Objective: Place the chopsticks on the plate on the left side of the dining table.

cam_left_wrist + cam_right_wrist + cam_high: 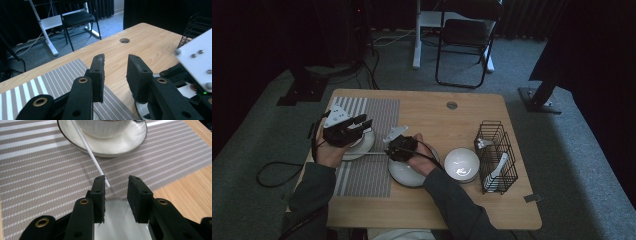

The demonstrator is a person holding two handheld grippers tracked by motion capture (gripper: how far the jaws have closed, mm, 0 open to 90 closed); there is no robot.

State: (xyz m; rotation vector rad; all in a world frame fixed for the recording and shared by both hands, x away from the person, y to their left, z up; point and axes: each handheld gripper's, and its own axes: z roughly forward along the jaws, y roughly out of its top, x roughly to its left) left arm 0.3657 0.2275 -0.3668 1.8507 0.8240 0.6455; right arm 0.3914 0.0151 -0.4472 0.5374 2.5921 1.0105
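My left gripper (364,121) (115,60) hovers open above a small white bowl (105,127) that stands on a white saucer (362,145) (130,140) on the striped placemat (367,175). Nothing is between its jaws. A thin white stick (90,152) leans from the saucer's rim down onto the placemat, its tip just ahead of my right gripper (392,150) (116,181). That gripper is open and empty, pointing left over the near edge of a white plate (409,175) (117,220).
A second white bowl (461,164) sits right of the plate. A black wire basket (497,150) with white spoons stands near the table's right edge. A round hole (452,105) (124,40) is in the tabletop at the back. A folding chair (464,35) stands beyond the table.
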